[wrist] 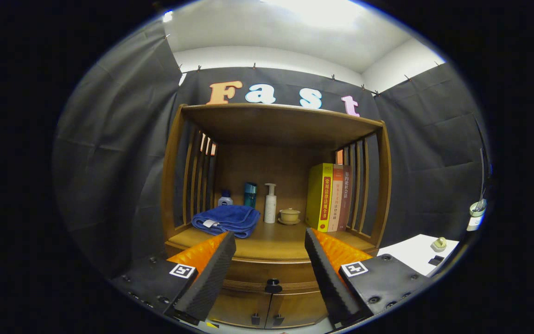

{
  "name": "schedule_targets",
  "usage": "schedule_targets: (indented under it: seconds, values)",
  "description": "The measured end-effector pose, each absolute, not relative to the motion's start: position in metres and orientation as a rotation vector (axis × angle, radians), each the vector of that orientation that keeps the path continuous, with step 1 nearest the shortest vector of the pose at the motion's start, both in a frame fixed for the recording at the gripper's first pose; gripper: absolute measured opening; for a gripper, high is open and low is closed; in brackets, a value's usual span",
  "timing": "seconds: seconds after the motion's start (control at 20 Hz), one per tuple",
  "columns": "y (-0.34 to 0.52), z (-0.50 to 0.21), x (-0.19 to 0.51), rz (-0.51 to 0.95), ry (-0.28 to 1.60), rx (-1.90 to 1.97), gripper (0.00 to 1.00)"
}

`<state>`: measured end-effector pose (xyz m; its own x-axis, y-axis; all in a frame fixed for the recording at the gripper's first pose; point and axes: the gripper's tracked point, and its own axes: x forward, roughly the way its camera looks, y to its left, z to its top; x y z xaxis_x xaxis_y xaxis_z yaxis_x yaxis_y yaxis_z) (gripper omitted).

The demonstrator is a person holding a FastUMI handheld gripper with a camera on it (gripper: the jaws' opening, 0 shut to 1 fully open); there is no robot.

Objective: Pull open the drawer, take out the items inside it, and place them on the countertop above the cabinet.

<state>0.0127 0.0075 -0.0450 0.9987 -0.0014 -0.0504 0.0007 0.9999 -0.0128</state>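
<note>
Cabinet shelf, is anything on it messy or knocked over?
Nothing stands out. The bottles and books stand upright, the towel lies folded, the drawer is shut. The gripper is open, short of the knob.

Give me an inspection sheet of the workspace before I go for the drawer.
Surface: wooden countertop under a shelf roof, bare at the front.
Job's things: drawer shut, its dark knob between the fingers and beyond them; contents hidden.
Clutter: folded blue towel, small blue-capped bottle, teal cup, white pump bottle, lidded tea cup, three upright books at the back.
Grippers: gripper open, holding nothing, ahead of the cabinet front.
Cables: nothing seen.
Surroundings: black cloth walls; two cabinet doors below the drawer; white side table with small things to the right.
</note>
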Motion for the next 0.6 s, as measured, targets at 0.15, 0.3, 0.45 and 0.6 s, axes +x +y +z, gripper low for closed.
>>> schedule_targets:
  seconds: [0.15, 0.3, 0.45, 0.6]
  values:
    - [0.009, -0.074, 0.019, -0.002, 0.089, -0.02, 0.99]
    - [0.016, -0.106, 0.027, 0.01, 0.115, -0.021, 0.99]
    - [0.026, -0.142, 0.033, 0.037, 0.14, -0.022, 0.99]
    - [0.033, -0.179, 0.037, 0.053, 0.173, -0.009, 0.99]
